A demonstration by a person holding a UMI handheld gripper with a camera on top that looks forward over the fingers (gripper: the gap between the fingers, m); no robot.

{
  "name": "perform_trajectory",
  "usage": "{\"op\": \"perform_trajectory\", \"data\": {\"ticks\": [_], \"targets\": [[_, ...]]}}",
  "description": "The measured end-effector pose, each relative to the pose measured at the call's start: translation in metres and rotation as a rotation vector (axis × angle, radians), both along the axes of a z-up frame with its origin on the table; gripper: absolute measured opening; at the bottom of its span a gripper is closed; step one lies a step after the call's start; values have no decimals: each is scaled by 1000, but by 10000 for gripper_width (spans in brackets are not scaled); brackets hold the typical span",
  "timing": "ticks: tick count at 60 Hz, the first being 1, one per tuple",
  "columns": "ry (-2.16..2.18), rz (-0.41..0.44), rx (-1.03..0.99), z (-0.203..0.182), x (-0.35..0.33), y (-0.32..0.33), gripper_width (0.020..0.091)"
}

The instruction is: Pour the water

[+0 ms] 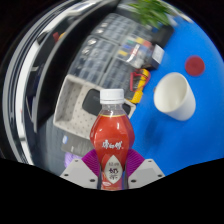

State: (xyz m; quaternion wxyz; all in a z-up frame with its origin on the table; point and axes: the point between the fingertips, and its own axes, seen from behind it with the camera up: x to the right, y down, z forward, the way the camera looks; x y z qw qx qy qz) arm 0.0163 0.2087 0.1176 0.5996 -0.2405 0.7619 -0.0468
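**Red bottle in the grip, cap still on**

Red-labelled clear plastic bottle (pixel 110 140) with a white screw cap (pixel 112 96) sits upright between the fingers of the gripper (pixel 111 172), whose purple pads appear pressed against its sides. The white paper cup (pixel 174 96) stands on the blue round surface (pixel 190 130), ahead and to the right, well apart. The likely risks: tilting with the cap on yields nothing; a smooth, rounded bottle may slip or twist; a light cup could tip if bumped.
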Motion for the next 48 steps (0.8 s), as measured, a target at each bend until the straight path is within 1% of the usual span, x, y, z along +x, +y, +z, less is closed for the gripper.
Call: {"op": "perform_trajectory", "data": {"ticks": [6, 20, 29, 33, 39, 48], "targets": [[25, -63, 204, 3, 9, -11, 301], [32, -124, 554, 24, 21, -24, 301], [24, -189, 751, 33, 27, -41, 303], [20, -205, 838, 38, 28, -47, 301], [33, -210, 902, 40, 27, -49, 301], [56, -194, 859, 35, 26, -45, 301]]}}
